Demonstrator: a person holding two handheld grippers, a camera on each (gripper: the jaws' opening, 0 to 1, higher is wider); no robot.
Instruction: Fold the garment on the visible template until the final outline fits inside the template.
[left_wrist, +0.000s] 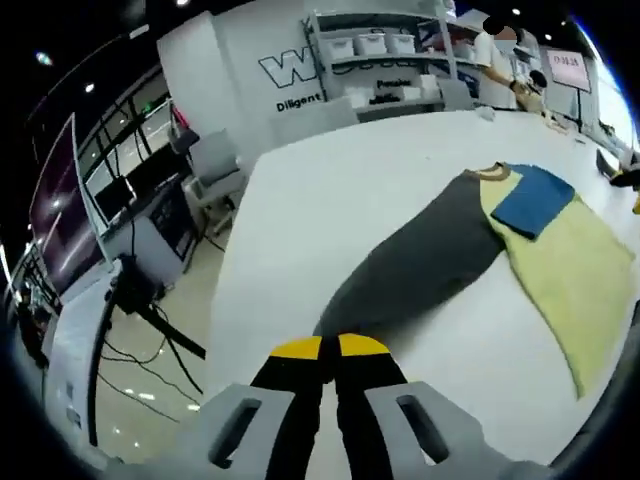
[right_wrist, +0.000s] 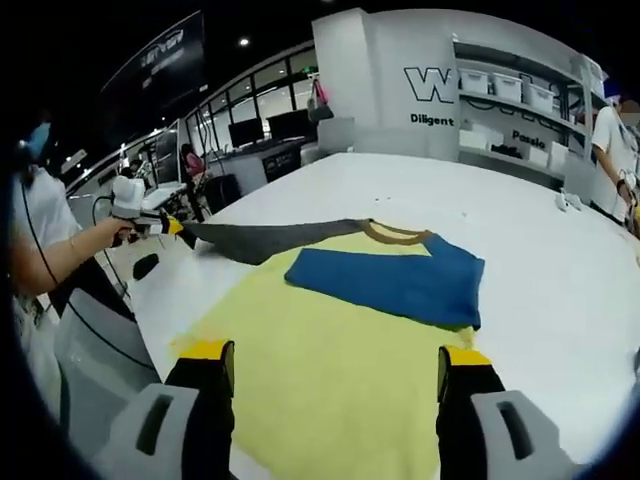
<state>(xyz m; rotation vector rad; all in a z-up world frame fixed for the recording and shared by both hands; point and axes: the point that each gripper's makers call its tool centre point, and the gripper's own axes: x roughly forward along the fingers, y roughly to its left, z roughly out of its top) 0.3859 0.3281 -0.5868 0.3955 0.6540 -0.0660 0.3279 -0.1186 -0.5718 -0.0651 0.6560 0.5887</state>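
White bench (right_wrist: 520, 230): the left tool (left_wrist: 330, 347) pinches the T-shirt's (right_wrist: 330, 370) grey sleeve (left_wrist: 420, 260) taut near the edge. Fold it across, over the blue sleeve (right_wrist: 400, 280). The right tool (right_wrist: 335, 362) stands open, empty.

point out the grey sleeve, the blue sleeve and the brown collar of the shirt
grey sleeve (left_wrist: 425, 265), left gripper view, middle of the stretched-out sleeve
blue sleeve (right_wrist: 395, 278), right gripper view, middle of the sleeve folded across the yellow body
brown collar (right_wrist: 397, 235), right gripper view, front curve of the neckband
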